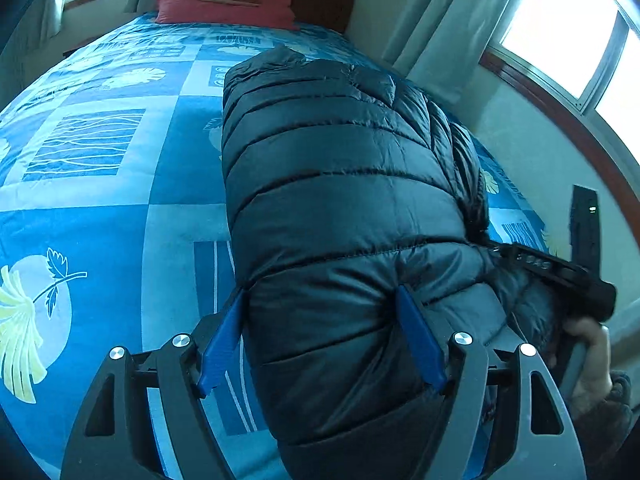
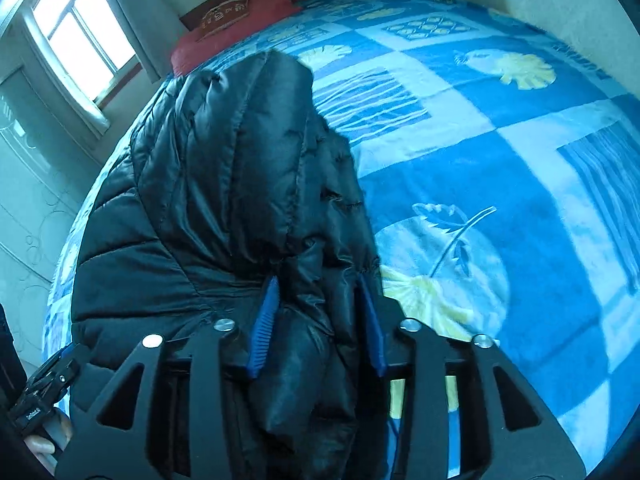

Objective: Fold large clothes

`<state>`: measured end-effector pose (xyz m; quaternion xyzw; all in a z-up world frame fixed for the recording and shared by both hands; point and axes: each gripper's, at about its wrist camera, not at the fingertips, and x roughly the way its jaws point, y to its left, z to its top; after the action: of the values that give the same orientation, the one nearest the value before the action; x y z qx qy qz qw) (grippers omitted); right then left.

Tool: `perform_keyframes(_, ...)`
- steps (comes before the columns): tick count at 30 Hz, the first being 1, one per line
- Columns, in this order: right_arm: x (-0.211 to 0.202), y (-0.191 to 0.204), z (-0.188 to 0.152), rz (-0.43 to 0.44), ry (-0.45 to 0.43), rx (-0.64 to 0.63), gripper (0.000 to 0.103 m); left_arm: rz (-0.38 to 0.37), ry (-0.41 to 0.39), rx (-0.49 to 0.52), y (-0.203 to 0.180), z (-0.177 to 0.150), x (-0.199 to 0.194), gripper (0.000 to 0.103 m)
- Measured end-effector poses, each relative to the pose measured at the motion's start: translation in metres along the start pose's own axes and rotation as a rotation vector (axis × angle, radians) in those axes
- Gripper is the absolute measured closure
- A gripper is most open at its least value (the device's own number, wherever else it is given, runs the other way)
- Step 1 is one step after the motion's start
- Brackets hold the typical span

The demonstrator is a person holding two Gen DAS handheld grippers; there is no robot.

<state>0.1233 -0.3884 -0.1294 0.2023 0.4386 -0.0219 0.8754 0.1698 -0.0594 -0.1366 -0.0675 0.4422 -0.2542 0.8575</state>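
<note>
Two tools grip one jacket (image 1: 340, 208), which lies on the bed (image 1: 100, 220) with its long axis running away from me toward the pillow (image 1: 224, 6). My left tool (image 1: 320, 320) clamps the thick folded bulk, jaws wide. My right tool (image 2: 316, 316) pinches a narrower bunch on the other side. Both sit at the near end, so I judge the next fold goes lengthwise.

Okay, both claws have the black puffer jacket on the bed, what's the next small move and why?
Probably lower the near end onto the blue patterned bedspread and let go. The black quilted puffer jacket already lies folded into a narrow bundle, with the left claw and right claw both gripping that end.
</note>
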Motion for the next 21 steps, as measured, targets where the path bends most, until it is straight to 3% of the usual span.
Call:
perform_keyframes(3, -0.034, 0.012, -0.001, -0.054, -0.064, -0.027, 0.055, -0.006, 0.002, -0.016, 0.004, 0.000, -0.005, 0.029)
perform_keyframes(6, -0.071, 0.038, -0.007, -0.101, -0.145, -0.109, 0.055, 0.023, -0.054, -0.019, -0.001, 0.001, -0.021, 0.029)
perform_keyframes(10, -0.096, 0.073, -0.022, 0.029, -0.149, -0.235, 0.068, 0.012, -0.103, 0.019, -0.015, 0.001, -0.036, 0.029)
perform_keyframes(11, -0.094, 0.080, -0.027, 0.042, -0.125, -0.274, 0.068, 0.004, -0.102, 0.023, -0.017, 0.001, -0.036, 0.029)
perform_keyframes(13, -0.085, 0.087, -0.036, 0.029, -0.078, -0.323, 0.079, -0.007, -0.079, 0.026, -0.019, 0.001, -0.030, 0.029)
perform_keyframes(17, -0.045, 0.072, -0.058, -0.095, 0.017, -0.345, 0.079, -0.005, -0.042, 0.025, -0.019, -0.002, -0.013, 0.029)
perform_keyframes(21, -0.018, 0.055, -0.067, -0.064, 0.034, -0.288, 0.078, -0.003, -0.024, 0.051, -0.022, -0.001, 0.003, 0.029)
